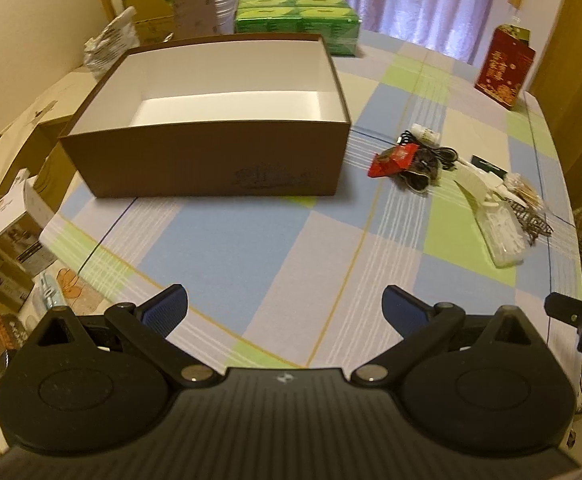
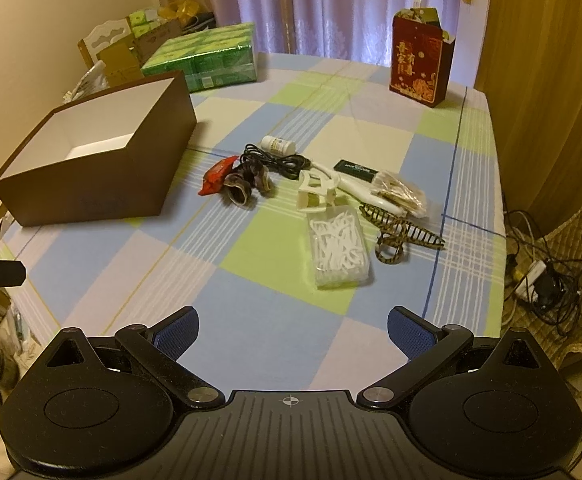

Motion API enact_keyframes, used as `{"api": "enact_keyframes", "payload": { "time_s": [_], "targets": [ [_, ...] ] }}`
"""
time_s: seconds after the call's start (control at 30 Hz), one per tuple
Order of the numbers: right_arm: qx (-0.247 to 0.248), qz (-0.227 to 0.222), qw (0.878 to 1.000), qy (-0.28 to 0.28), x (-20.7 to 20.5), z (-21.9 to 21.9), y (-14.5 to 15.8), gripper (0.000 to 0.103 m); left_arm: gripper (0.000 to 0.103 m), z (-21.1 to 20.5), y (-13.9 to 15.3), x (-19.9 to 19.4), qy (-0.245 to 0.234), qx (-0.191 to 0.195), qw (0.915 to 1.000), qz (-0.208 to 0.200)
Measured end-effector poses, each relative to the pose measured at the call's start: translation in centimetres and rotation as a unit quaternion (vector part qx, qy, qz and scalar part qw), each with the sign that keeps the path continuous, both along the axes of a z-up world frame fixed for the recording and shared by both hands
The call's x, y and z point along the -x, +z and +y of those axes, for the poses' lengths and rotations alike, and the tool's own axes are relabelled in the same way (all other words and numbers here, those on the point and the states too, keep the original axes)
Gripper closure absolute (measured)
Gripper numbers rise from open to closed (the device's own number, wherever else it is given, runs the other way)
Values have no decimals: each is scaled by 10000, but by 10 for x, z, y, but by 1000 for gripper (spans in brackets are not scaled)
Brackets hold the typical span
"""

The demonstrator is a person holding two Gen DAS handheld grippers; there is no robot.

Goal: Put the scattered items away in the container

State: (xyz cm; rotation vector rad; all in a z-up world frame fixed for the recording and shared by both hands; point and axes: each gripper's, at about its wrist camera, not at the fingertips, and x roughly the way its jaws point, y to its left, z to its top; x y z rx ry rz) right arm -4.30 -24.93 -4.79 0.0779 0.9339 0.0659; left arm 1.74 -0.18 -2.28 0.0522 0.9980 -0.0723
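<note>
An open brown box with a white inside stands on the checked tablecloth, nothing visible in it. Right of it lies a scatter: a red packet, a black cable, a small white bottle, a dark scrunchie, a white plastic tool, a clear floss-pick box, a dark claw clip and a black card. My left gripper hangs open near the front edge, facing the box. My right gripper is open too, short of the floss picks.
A green wrapped carton pack and a red gift bag stand at the far side of the table. Cardboard boxes crowd the left edge. Cables and a power strip lie on the floor to the right.
</note>
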Motion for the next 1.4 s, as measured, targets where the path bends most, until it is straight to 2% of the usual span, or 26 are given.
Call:
{"api": "enact_keyframes", "payload": {
  "time_s": [0.3, 0.5, 0.8, 1.07, 1.3, 1.4],
  "targets": [
    [-107, -5, 9996, -254, 0, -13, -8, 0, 1, -22, -7, -11, -589, 108, 9982, -73],
    [-287, -284, 9979, -500, 1, -25, -11, 0, 1, -45, -15, -23, -1145, 73, 9931, -252],
    [-329, -252, 9955, -856, -3, -48, -23, 0, 1, -80, -30, -51, -2156, 79, 9756, -408],
    [-313, -68, 9942, -1026, -9, -57, -31, 0, 5, -103, -41, -82, -2740, -5, 9612, -318],
    [-362, 96, 9911, -1277, -19, -64, -42, 0, 17, -125, -53, -114, -3249, -174, 9452, -273],
    [-390, 159, 9891, -1410, -26, -68, -47, 0, 18, -133, -59, -129, -3372, -219, 9409, -211]
  ]
}}
